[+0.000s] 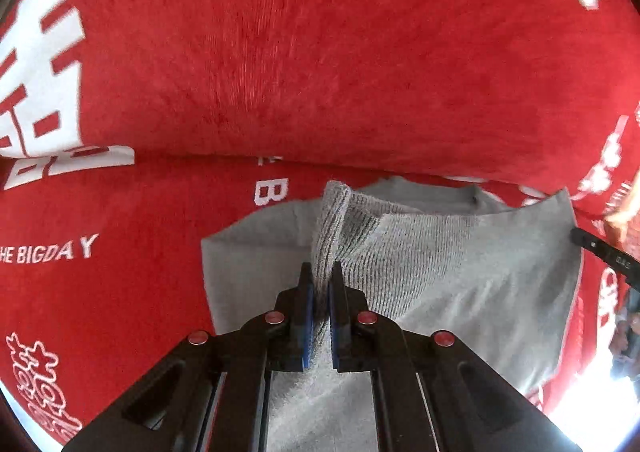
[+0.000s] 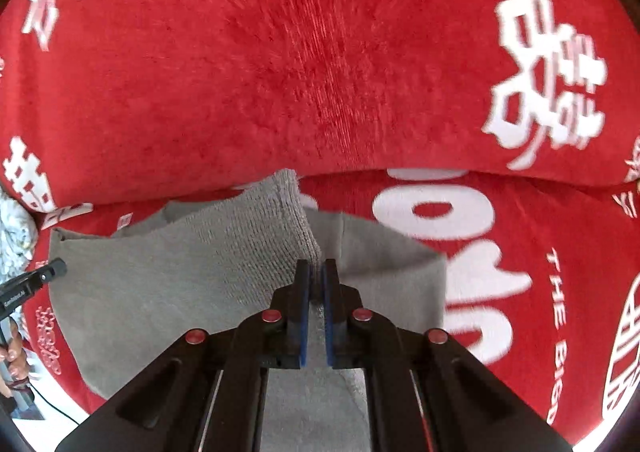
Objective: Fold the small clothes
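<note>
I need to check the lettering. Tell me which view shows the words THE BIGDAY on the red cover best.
The left wrist view: THE BIGDAY reads whole and level on the red cover, left of the grey garment. The right wrist view shows the phrase only running down the right edge, cut off.

One small grey knitted garment (image 1: pixel 460 284) lies on one plush red blanket printed with white lettering (image 1: pixel 320 72), flanked by two black two-finger grippers (image 1: pixel 320 272) (image 2: pixel 316 272).

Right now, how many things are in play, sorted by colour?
Grey: 1, the knit garment
Red: 1, the plush blanket
Black: 2, the left gripper and right gripper, both shut on the garment
Total: 4
</note>
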### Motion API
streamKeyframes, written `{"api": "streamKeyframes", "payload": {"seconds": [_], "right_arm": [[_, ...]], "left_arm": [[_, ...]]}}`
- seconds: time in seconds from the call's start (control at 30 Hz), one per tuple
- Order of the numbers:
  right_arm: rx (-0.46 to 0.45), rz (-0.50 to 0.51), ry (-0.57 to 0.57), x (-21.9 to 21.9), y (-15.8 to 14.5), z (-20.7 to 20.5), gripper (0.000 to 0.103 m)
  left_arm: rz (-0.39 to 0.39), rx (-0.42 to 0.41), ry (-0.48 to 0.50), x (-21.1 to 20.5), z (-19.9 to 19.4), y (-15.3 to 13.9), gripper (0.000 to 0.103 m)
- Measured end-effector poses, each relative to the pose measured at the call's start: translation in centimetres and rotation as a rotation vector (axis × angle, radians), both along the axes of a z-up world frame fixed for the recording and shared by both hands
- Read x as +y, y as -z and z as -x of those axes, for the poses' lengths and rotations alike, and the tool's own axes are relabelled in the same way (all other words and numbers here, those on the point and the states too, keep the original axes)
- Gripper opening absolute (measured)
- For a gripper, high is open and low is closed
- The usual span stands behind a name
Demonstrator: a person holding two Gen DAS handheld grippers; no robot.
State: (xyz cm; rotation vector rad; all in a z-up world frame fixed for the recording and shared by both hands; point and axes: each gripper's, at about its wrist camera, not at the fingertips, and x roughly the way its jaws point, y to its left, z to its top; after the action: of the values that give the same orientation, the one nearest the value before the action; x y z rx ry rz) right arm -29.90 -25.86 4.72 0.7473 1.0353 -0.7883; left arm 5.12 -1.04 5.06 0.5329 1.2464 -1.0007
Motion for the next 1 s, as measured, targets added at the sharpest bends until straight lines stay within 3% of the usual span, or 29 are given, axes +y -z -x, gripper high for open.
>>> {"api": "streamKeyframes", "payload": {"seconds": [0.2, 0.33, 0.4, 0.43, 0.47, 0.57, 0.7, 0.87, 1.0], "right_arm": [[0.043, -0.088, 0.050, -2.2, 6.2, -1.0, 0.007], [0.031, -0.095, 0.083, -2.4, 7.8, -0.7, 0.007], [0.035, -0.084, 0.091, -2.3, 7.6, -0.7, 0.008], [0.049, -0.072, 0.097, -2.3, 7.4, -0.7, 0.009], [0.061, -0.063, 0.102, -2.3, 7.1, -0.7, 0.009], [0.131, -0.039, 0.154, -2.9, 6.3, -0.2, 0.010], [0.036, -0.093, 0.197, -2.6, 4.3, 1.7, 0.010], [-0.031, -0.158, 0.108, 2.8, 2.4, 2.6, 0.014], [0.020, -0.216, 0.042, 8.4, 3.8, 3.6, 0.014]], "left_arm": [[-0.106, -0.034, -0.033, -2.1, -0.4, 6.5, 0.008], [-0.106, -0.087, -0.051, -2.3, -0.5, 7.3, 0.011], [-0.124, -0.124, -0.078, -2.3, -1.0, 7.3, 0.030], [-0.142, -0.158, -0.102, -2.2, -1.3, 7.2, 0.054], [-0.154, -0.189, -0.123, -2.0, -1.7, 7.0, 0.065], [-0.173, -0.214, -0.158, -1.0, -3.0, 6.2, 0.065], [-0.148, -0.178, -0.149, 0.6, -3.4, 4.2, 0.065], [-0.137, -0.106, -0.090, 3.4, -0.1, 3.1, 0.065], [-0.185, -0.081, -0.044, 5.9, 3.6, 4.4, 0.065]]}}
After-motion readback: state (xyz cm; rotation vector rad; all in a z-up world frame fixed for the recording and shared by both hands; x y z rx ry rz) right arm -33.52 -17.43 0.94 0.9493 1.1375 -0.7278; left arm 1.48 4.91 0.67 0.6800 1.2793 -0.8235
